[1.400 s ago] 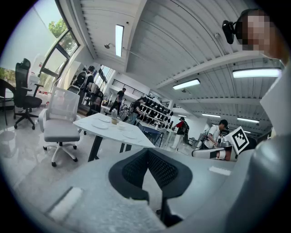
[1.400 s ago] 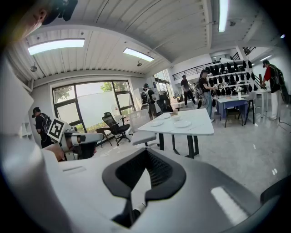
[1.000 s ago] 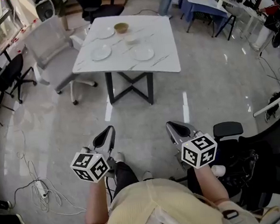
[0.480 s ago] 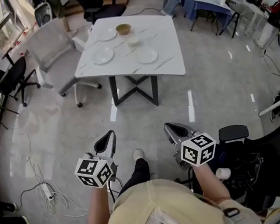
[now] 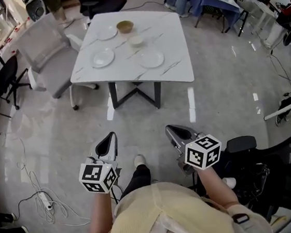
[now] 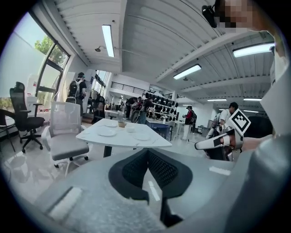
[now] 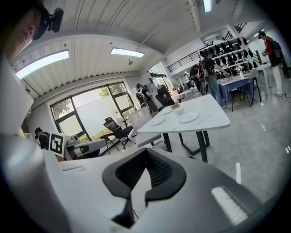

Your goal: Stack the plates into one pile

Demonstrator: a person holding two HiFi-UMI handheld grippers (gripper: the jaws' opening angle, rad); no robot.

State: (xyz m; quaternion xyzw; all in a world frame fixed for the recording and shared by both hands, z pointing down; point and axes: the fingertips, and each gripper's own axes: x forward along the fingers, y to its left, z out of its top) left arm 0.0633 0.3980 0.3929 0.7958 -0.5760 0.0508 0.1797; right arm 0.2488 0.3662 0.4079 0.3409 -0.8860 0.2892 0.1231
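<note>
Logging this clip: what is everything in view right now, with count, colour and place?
table: one, white marbled, top centre, ahead of the person
plates: three, white, spread apart on the table, not stacked
bowl: one, brown, far side of the table
small bowl: one, white, mid-table
office chair: one, grey, left of the table
black chair: one, lower right
power strip: one, white, on the floor lower left, with cables
left gripper: one, grey and black, fingers shut, empty
right gripper: one, grey and black, fingers shut, empty
</note>
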